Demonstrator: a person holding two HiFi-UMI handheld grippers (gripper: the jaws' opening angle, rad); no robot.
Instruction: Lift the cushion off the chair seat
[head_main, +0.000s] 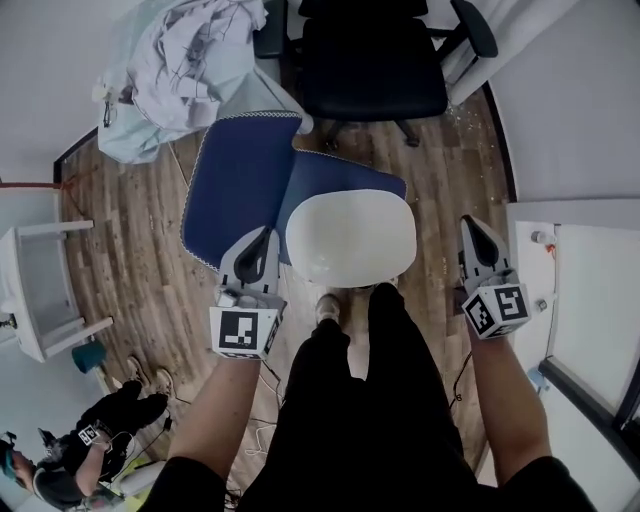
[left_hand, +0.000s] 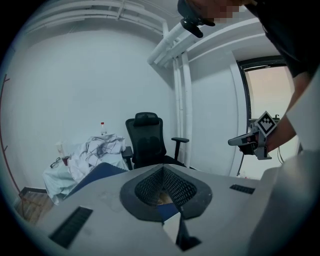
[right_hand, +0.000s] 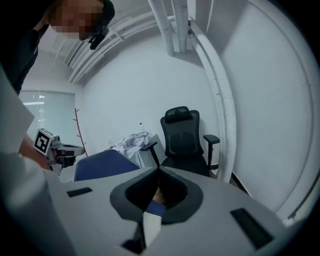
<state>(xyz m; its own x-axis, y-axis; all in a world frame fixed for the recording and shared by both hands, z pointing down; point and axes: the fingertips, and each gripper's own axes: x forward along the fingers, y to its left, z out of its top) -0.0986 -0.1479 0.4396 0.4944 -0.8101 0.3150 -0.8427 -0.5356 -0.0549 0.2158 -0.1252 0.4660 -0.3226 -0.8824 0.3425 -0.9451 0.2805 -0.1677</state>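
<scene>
A blue cushion (head_main: 240, 180) with pale piping lies tilted against a white rounded chair seat (head_main: 350, 238), spreading out to its left and behind it. My left gripper (head_main: 266, 240) hovers over the cushion's near corner, at the seat's left edge, jaws shut and holding nothing. My right gripper (head_main: 470, 225) hangs over the wood floor to the right of the seat, apart from it, also shut and holding nothing. In the left gripper view the cushion (left_hand: 95, 176) shows beyond the closed jaws, with the right gripper (left_hand: 250, 141) off to the side. The right gripper view shows the cushion (right_hand: 105, 165) and the left gripper (right_hand: 57, 150).
A black office chair (head_main: 375, 60) stands just behind the seat. A heap of clothes (head_main: 190, 50) lies on a pale table at back left. A white stool (head_main: 40, 290) is at the left, a white cabinet (head_main: 590, 290) at the right. Another person (head_main: 90, 445) crouches at lower left.
</scene>
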